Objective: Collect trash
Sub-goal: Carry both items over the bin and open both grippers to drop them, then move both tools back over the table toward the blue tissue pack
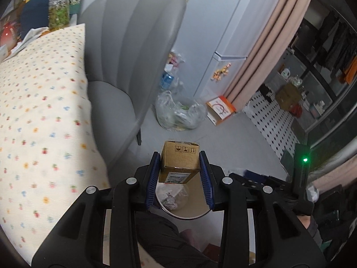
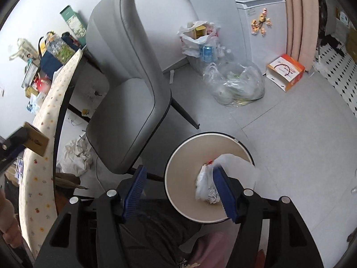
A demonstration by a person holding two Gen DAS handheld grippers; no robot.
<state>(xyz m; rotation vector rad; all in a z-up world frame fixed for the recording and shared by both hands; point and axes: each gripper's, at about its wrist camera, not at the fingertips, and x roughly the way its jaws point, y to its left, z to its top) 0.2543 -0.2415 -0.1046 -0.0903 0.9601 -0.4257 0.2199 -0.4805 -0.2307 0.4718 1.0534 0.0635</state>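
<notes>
The left gripper (image 1: pixel 180 169) is clenching a small cardboard box (image 1: pixel 179 162) between its blue pads, holding it in the air above the round bin (image 2: pixel 208 176). The right gripper (image 2: pixel 179 192) is hanging released over the bin, which is holding crumpled trash (image 2: pixel 206 187) beside the grey chair (image 2: pixel 127 93).

Brown box (image 1: pixel 180 162), blue claw pads (image 1: pixel 153 178), grey chair (image 2: pixel 131 84), cream tablecloth (image 1: pixel 42 102) with small multicolour flowers, beige bin (image 2: pixel 185 167), pink curtain (image 1: pixel 274 44).

Counted: one small brown cardboard box (image 1: pixel 180 161); one round beige trash bin (image 2: pixel 178 178); one grey upholstered chair (image 2: pixel 125 102); two hand-held grippers (image 1: pixel 180 174) (image 2: pixel 178 192).
</notes>
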